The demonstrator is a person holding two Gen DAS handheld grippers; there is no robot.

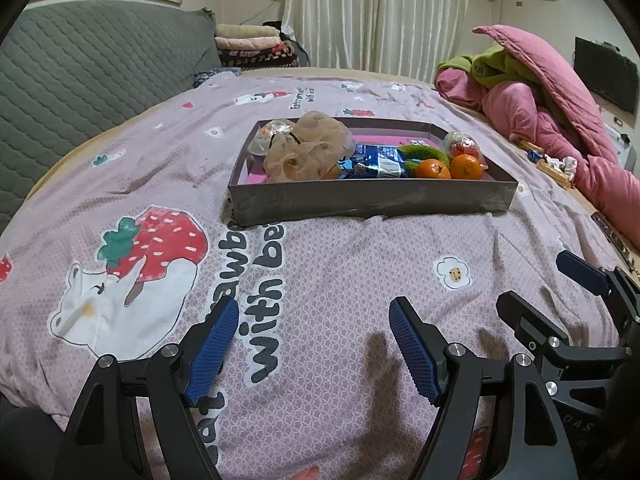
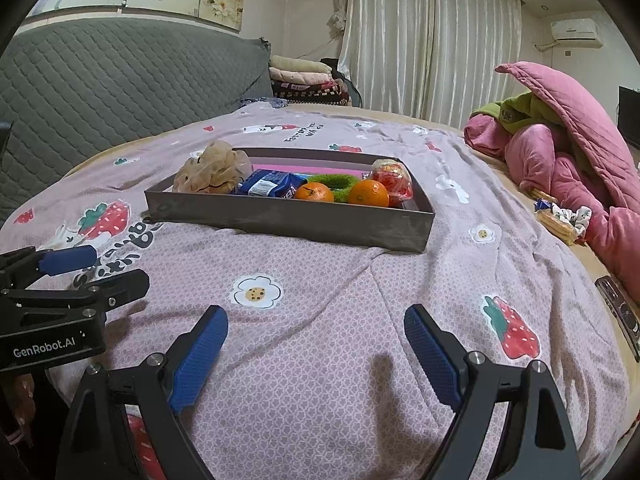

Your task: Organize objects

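A shallow grey box (image 1: 360, 200) (image 2: 280, 220) sits on the pink strawberry bedsheet. In it lie a beige mesh scrunchie (image 1: 304, 148) (image 2: 212, 172), a blue snack packet (image 1: 376, 162) (image 2: 268, 186), a green fuzzy scrunchie (image 1: 424, 154) (image 2: 332, 180), two oranges (image 1: 432, 169) (image 2: 368, 193) and a clear wrapped red sweet (image 1: 464, 145) (image 2: 394, 178). My left gripper (image 1: 314, 312) is open and empty over the sheet, in front of the box. My right gripper (image 2: 316, 320) is open and empty beside it, and shows at the right of the left wrist view (image 1: 560, 284).
A heap of pink and green quilts (image 1: 560, 120) (image 2: 568, 152) lies at the right. Snack packets and a patterned scrunchie (image 2: 560, 216) lie beside it. A remote (image 2: 620, 312) lies at the right bed edge. A grey quilted headboard (image 1: 80, 64) stands at the left.
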